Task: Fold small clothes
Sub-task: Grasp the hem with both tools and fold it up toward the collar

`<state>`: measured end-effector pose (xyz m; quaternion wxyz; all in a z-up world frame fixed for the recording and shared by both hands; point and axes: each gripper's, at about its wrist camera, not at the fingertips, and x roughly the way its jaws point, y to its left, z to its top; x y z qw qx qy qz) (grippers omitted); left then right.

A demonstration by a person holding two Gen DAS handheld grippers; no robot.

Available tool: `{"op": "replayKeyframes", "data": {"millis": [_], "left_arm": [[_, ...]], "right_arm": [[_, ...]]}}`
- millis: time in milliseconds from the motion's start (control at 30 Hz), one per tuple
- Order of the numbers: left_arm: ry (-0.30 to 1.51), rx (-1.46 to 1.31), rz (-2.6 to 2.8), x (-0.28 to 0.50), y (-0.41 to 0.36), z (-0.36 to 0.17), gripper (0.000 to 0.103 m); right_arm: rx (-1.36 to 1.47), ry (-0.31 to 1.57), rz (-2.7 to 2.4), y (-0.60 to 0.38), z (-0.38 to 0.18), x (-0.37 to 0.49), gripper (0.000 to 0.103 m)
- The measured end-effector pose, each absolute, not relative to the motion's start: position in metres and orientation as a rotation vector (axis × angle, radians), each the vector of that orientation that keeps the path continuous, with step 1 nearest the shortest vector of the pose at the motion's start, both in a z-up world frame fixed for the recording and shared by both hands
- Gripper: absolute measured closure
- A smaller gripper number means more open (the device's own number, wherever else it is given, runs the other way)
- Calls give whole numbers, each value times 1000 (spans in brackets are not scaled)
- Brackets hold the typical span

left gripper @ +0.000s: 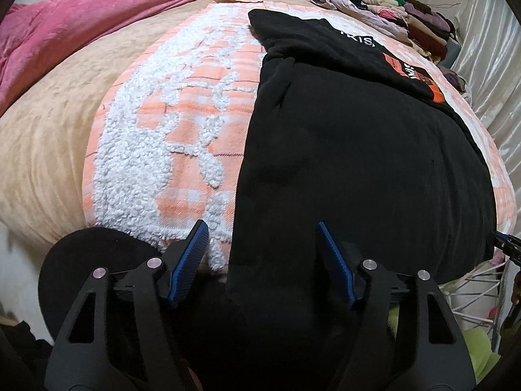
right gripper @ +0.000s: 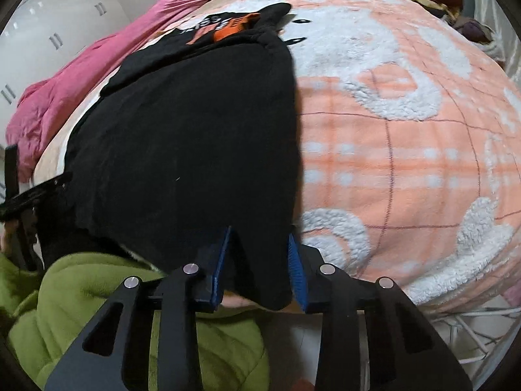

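Soft, limp black garment (left gripper: 358, 163) at near hem: right gripper (right gripper: 260, 260) pinches its corner; left gripper (left gripper: 263, 260) half-open astride its edge.

Site: home bedroom | I see: bed with orange-white blanket (right gripper: 407, 150) | pink duvet (left gripper: 81, 26) | folded clothes pile (left gripper: 420, 16) | white wardrobe doors (right gripper: 55, 32)

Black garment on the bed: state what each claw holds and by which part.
The right claw pinches the black garment by its near corner at the bed's edge. The left claw straddles the opposite near edge, pads not visibly pressing, so no hold there.
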<state>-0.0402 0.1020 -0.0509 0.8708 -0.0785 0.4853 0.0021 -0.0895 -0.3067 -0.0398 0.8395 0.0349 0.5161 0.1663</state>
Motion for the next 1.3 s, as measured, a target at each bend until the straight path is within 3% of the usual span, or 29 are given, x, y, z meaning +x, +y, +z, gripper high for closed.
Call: {"op": "replayKeyframes", "data": {"millis": [67,267,467,600,900,1300], "left_arm": [[1017,-162,-1,-42,103,-51,42],[1050,-122,5,-32,99,-56,42],[1049,-117,-18,-33,92,-55,67],[1028,-145,-46,-36,91,-48,96],[929,-191,-72,-30,93,-11,96],[848,-241,-34,36,109,34,96]], "right_arm": [[72,1088,375,-306,-39,-92,86],[127,1078,417,-309,-45,-88,86],[144,1061,442,-312,-39,-88,94],[153,1034,457,-312,-32,-91,95],[161,911,500,-312,8,-81,95],[180,701,467,-314,58,-13,96]]}}
